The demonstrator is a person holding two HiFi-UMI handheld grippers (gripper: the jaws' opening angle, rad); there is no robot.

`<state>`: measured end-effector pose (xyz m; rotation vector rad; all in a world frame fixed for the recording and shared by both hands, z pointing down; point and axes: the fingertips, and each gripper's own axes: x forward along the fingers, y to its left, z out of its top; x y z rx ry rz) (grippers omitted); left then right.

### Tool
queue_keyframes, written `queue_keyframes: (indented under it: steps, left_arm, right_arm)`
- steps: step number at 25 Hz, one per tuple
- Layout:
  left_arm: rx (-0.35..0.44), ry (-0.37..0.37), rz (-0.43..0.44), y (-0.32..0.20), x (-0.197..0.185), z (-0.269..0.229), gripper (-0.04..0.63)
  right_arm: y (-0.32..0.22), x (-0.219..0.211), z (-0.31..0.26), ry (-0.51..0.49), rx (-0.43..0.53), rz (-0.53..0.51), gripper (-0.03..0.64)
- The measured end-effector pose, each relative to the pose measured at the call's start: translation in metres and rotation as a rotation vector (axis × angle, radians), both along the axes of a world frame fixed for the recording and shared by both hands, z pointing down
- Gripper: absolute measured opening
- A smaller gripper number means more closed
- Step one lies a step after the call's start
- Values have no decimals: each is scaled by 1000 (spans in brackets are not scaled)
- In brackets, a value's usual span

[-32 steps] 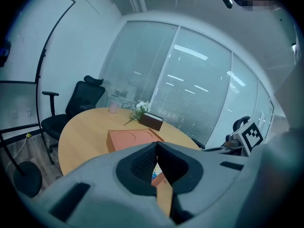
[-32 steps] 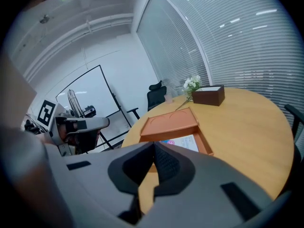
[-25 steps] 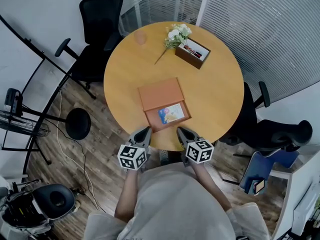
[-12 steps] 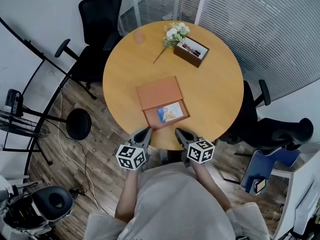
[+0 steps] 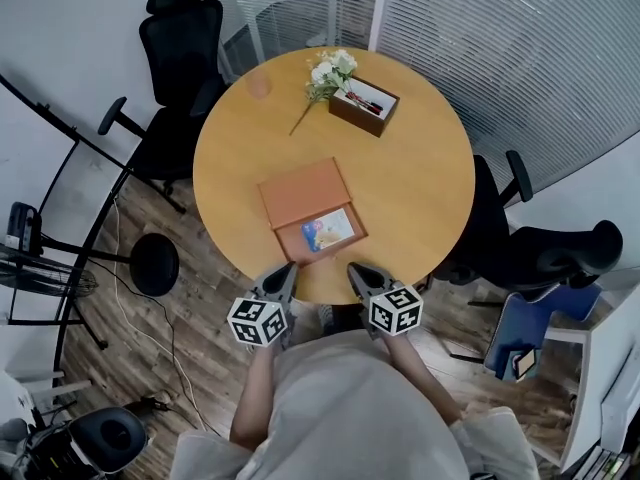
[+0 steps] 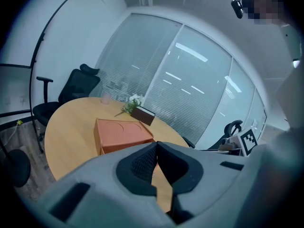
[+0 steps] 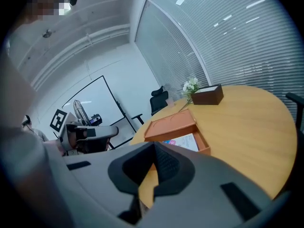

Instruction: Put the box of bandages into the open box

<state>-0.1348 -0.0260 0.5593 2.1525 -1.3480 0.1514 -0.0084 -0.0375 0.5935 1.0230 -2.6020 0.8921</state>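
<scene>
The box of bandages [image 5: 328, 231] lies flat inside the open box [image 5: 300, 192], just below frame centre. We judge it a light, stiff carton with a slick face, best gripped across its short edges. Left gripper [image 5: 289, 267] and right gripper [image 5: 354, 268] are both clenched on nothing, at the lower rim of the round wooden table [image 5: 420, 178]. Office chairs [image 5: 180, 38] surround it, and blinds [image 5: 520, 48] fill the upper right.
</scene>
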Motion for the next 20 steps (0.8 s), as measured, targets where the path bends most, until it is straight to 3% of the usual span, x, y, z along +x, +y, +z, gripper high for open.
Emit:
queue_keyframes:
  steps: [15,20]
  left_arm:
    - [-5,-75,13,-1,6,7,9]
    - [-10,-52,95,2,26,7,9]
  right_arm:
    - [-1,6,1,29,19,17,-3]
    - [0,11,2,84,41,26,-3]
